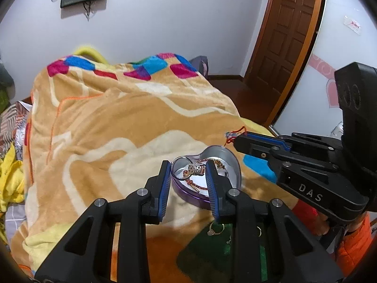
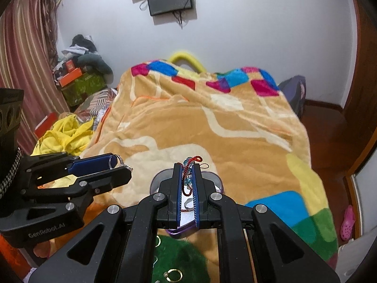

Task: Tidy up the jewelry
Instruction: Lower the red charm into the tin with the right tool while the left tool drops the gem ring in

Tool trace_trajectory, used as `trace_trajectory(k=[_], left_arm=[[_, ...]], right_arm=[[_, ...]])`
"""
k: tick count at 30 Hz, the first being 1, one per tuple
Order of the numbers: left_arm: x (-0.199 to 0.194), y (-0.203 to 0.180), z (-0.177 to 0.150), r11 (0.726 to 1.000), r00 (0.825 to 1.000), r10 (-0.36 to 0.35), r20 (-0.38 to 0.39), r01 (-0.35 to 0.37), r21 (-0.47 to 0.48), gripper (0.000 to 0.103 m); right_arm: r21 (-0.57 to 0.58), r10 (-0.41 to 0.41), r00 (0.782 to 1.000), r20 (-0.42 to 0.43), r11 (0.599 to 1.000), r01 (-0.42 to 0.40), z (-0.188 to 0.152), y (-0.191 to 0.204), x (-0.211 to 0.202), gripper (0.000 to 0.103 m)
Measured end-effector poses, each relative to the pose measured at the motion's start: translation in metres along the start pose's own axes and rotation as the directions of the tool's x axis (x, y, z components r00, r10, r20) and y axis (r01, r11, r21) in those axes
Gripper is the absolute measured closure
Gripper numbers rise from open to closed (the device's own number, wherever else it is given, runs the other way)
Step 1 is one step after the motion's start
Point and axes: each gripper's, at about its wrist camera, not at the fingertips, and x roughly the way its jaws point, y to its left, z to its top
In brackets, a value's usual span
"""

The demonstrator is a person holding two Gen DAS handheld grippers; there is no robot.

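Note:
A purple heart-shaped tin [image 1: 229,162] lies open on the blanket, holding several pieces of jewelry. My left gripper [image 1: 189,166] is over the tin's left lobe, jaws closed on a clear bangle [image 1: 179,162] with a silver charm. In the right wrist view the left gripper [image 2: 120,165] shows that bangle [image 2: 122,161] at its tips. My right gripper [image 2: 187,167] is shut on a red-and-blue beaded bracelet [image 2: 189,162], held above the tin [image 2: 218,179]. In the left wrist view the right gripper [image 1: 238,139] carries the bracelet [image 1: 233,134] beyond the tin's far rim.
Loose rings and earrings [image 1: 215,230] lie on the green patch of blanket [image 2: 186,254] under the grippers, with a gold ring [image 2: 174,274] near the front. The orange blanket [image 1: 132,118] covers the bed. Yellow clothes [image 2: 66,134] lie left; a wooden door [image 1: 289,30] stands right.

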Motion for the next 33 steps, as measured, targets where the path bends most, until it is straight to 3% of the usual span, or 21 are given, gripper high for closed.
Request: trace_trajectory(k=[15, 24, 33], left_arm=[[0.04, 0.003, 0.006, 0.997, 0.992, -0.069, -0.105, 0.07, 0.012, 0.074], [0.037, -0.002, 0.008, 0.997, 0.993, -0.06, -0.105, 0.063, 0.034, 0.074], [0.01, -0.001, 0.005, 0.999, 0.997, -0.023, -0.072, 0.025, 0.025, 0.074]], right_arm=[[-0.038, 0.065, 0.981, -0.184, 0.997, -0.073, -0.01, -0.012, 0.036, 0.096], [-0.078, 0.05, 0.977, -0.209, 0.995, -0.068, -0.01, -0.01, 0.034, 0.095], [-0.066, 0.03, 0.984, -0.178, 0.997, -0.042, -0.008, -0.008, 0.015, 0.094]])
